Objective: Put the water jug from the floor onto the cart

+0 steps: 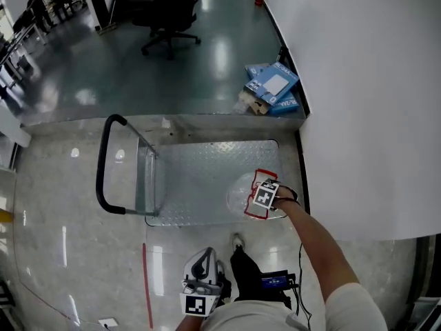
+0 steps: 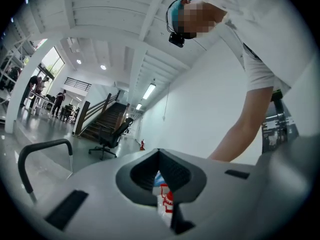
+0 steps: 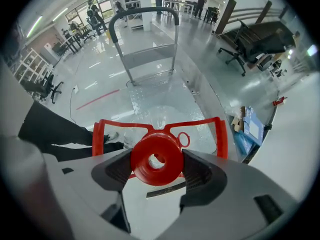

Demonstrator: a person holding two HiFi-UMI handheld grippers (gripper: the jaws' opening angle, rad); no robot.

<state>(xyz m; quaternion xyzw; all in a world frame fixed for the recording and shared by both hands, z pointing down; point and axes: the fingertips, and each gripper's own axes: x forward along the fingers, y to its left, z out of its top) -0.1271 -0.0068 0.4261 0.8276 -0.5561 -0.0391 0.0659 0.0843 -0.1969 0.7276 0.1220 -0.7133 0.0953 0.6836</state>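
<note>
Glossy grey floor [image 1: 83, 81], white wall [image 1: 372, 81], office chair [image 1: 169, 19], staircase [image 2: 102, 121]

It's bright and even in here. The ceiling strips [image 2: 148, 91] throw white glare on the glossy floor [image 1: 69, 205] beside the cart [image 1: 200, 178] and beyond it. Both gripper views bulge outward with black corners, and their nearest foreground is soft.

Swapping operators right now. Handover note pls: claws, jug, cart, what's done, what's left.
Right claw: shut on the red cap of the water jug.
Left claw: shut, empty, low by the person's body.
Jug: off the floor, over the near right corner of the cart deck; can't tell if it rests on the deck yet.
Done: jug brought to the cart.
Left: make sure it sits flat on the deck, then open the right claw and back off.
</note>
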